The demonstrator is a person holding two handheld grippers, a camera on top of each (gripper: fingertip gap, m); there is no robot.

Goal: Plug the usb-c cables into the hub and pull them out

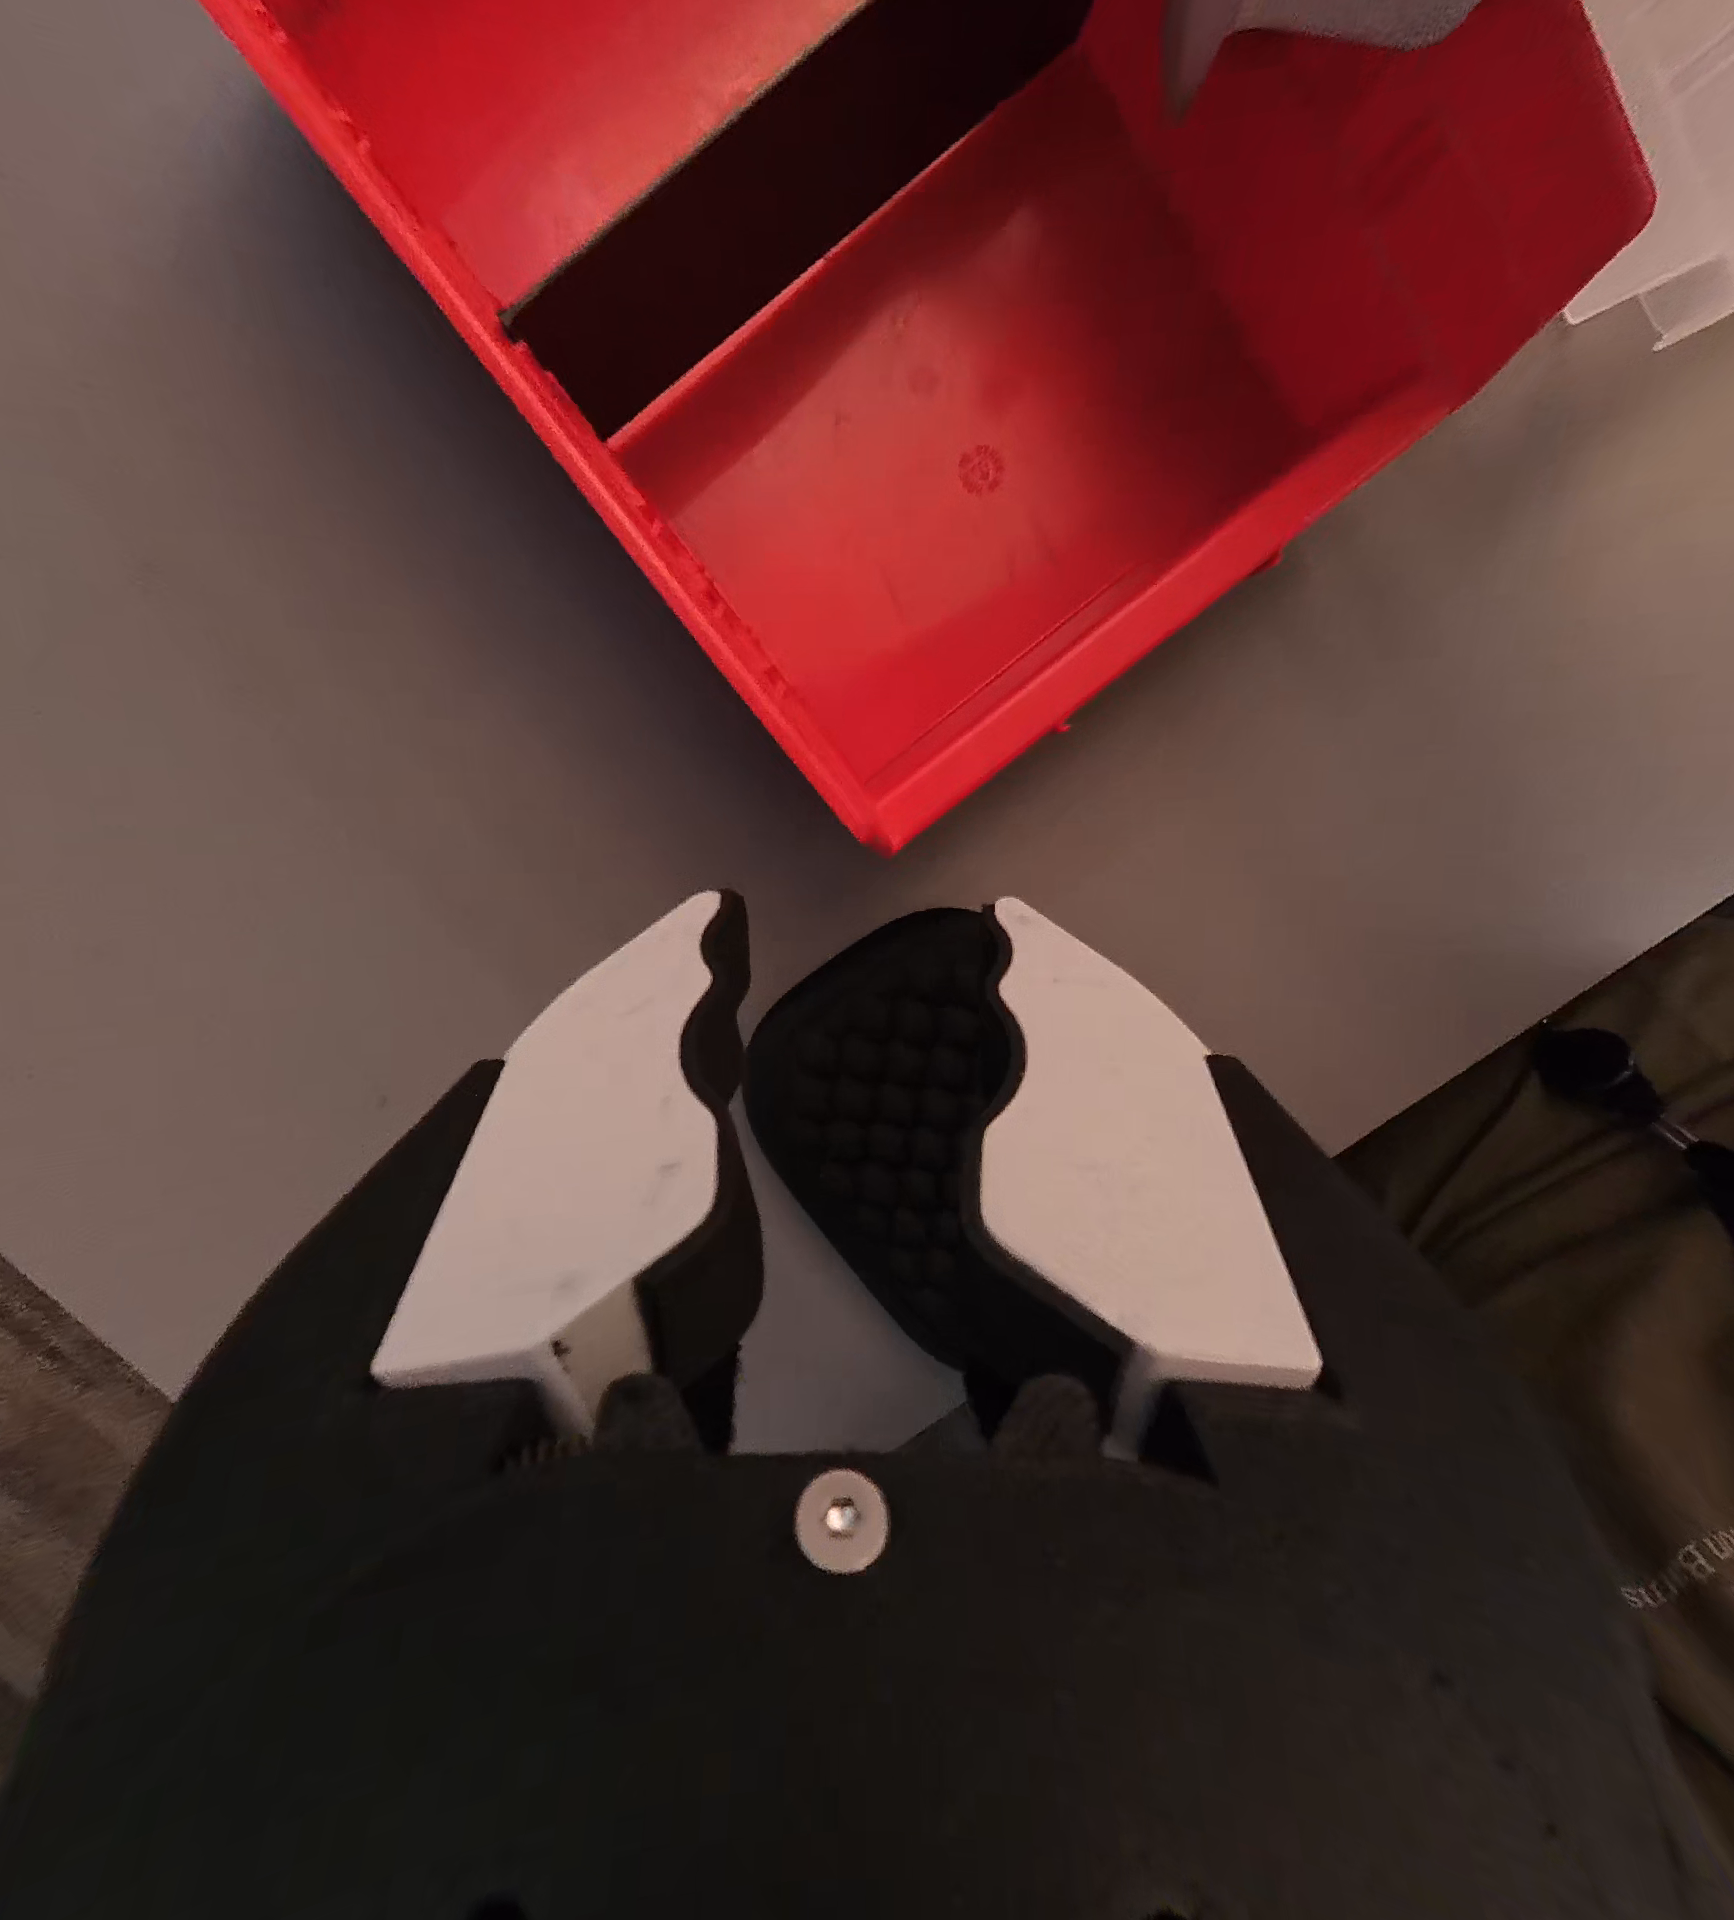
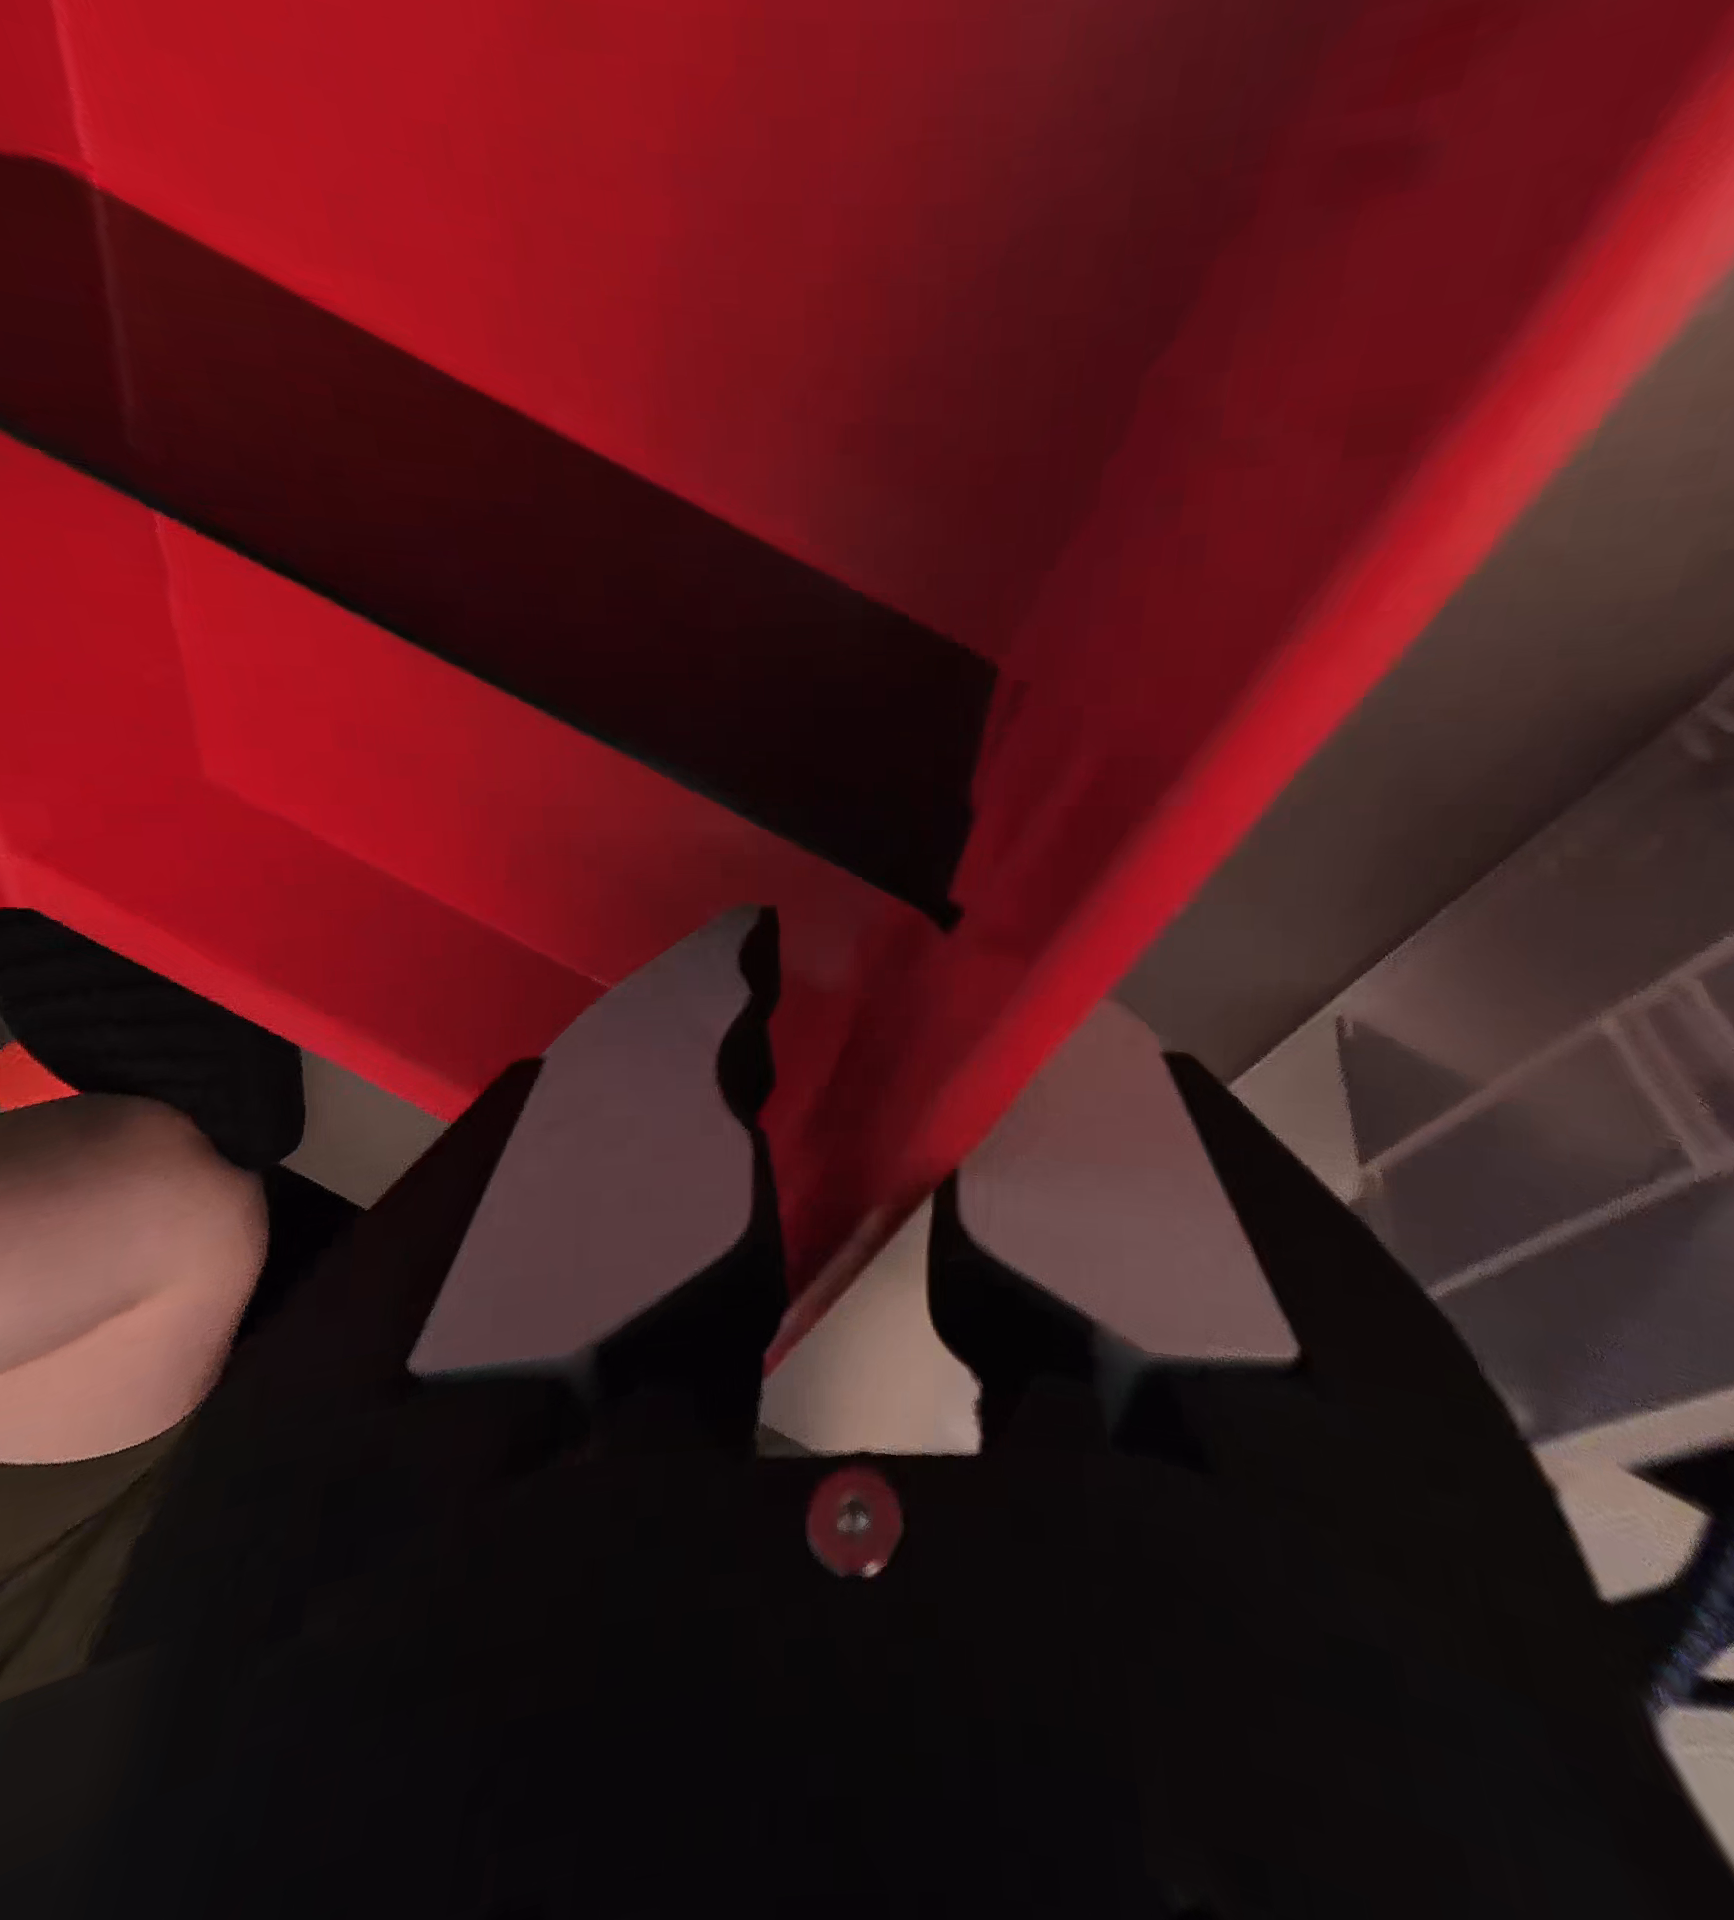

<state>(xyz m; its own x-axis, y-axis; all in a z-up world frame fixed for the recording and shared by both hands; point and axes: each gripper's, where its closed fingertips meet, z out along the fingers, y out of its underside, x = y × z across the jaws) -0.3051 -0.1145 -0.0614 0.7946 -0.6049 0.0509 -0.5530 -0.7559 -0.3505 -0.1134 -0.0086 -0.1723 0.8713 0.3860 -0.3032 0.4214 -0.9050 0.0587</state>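
Note:
No hub and no usb-c cable shows in either view. My left gripper [image 1: 863, 904] is open and empty, hovering over the grey table [image 1: 219, 623] just short of the near corner of a red bin [image 1: 946, 520]. My right gripper [image 2: 894, 935] straddles the red bin's side wall [image 2: 1206, 727]: the left finger [image 2: 634, 1122] is inside the bin and the right finger [image 2: 1123, 1195] is outside, its tip hidden under the rim. I cannot tell whether the jaws press the wall. The right wrist view is blurred.
A black divider [image 1: 790, 239] splits the red bin, and it also shows in the right wrist view [image 2: 530, 540]. A person's olive garment [image 1: 1621, 1351] lies at the table's near right edge. White sheets [image 1: 1725, 156] lie beyond the bin. A pale rack [image 2: 1569, 1091] stands to the right. About 25 centimeters separates my left fingertips from my right.

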